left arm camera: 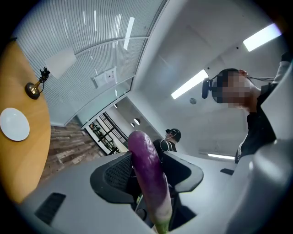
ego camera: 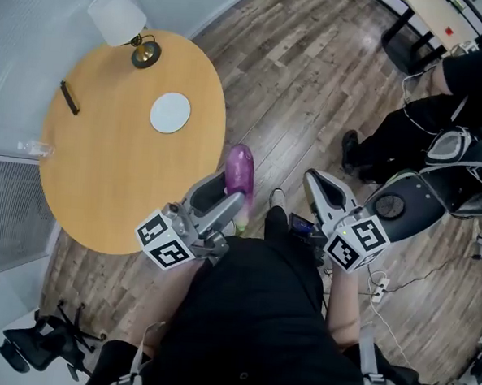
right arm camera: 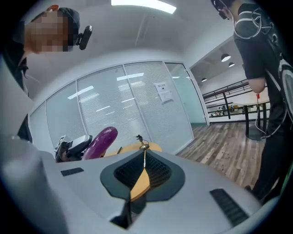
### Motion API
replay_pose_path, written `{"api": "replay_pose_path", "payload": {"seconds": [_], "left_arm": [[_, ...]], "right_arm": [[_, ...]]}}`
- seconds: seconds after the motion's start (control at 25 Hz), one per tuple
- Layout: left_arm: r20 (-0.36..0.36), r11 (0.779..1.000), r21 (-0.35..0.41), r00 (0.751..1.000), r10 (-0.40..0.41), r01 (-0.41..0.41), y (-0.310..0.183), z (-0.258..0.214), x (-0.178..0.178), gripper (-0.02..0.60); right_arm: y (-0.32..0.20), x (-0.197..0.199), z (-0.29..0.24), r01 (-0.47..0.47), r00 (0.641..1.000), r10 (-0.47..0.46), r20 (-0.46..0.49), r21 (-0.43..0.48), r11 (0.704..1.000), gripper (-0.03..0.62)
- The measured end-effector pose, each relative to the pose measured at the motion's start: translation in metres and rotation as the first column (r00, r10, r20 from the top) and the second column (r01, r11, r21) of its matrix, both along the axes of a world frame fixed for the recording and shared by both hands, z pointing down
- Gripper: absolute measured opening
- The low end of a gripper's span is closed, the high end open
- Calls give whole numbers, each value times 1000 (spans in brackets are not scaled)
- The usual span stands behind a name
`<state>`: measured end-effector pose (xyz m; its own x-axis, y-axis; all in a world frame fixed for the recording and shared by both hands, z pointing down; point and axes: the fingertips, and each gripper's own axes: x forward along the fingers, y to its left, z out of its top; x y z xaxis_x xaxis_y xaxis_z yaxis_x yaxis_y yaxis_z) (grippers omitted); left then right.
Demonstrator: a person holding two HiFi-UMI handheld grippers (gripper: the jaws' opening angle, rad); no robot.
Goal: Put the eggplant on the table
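The head view is showing the eggplant point(ego camera: 239, 175) hanging over the wood floor point(ego camera: 313, 86), just off the round bench's point(ego camera: 103, 179) rim. The left gripper view is showing the grip itself. The left gripper's point(left arm camera: 149, 171) jaws are clamping the eggplant's middle, its rounded purple tip sticking out beyond them. The right gripper point(right arm camera: 143, 170), jaws pressed together and empty, is pointing toward the bench.
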<state>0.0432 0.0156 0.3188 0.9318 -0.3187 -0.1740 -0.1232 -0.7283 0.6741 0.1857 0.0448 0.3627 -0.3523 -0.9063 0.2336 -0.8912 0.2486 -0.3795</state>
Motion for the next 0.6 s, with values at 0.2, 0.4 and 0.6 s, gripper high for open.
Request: {"api": "replay_pose_path", "payload": {"seconds": [0.2, 0.4, 0.6], "left_arm": [[2, 996, -6, 996, -89, 89, -20, -3, 42, 225], [9, 980, -36, 981, -195, 196, -32, 4, 79, 225], [34, 952, -81, 956, -292, 294, -37, 13, 92, 225]], "right_arm": [[-32, 45, -2, 77, 997, -77, 2, -6, 997, 20], [-50, 83, 8, 165, 986, -164, 9, -37, 986, 20], [-59, 106, 15, 233, 972, -232, 26, -62, 971, 19]]}}
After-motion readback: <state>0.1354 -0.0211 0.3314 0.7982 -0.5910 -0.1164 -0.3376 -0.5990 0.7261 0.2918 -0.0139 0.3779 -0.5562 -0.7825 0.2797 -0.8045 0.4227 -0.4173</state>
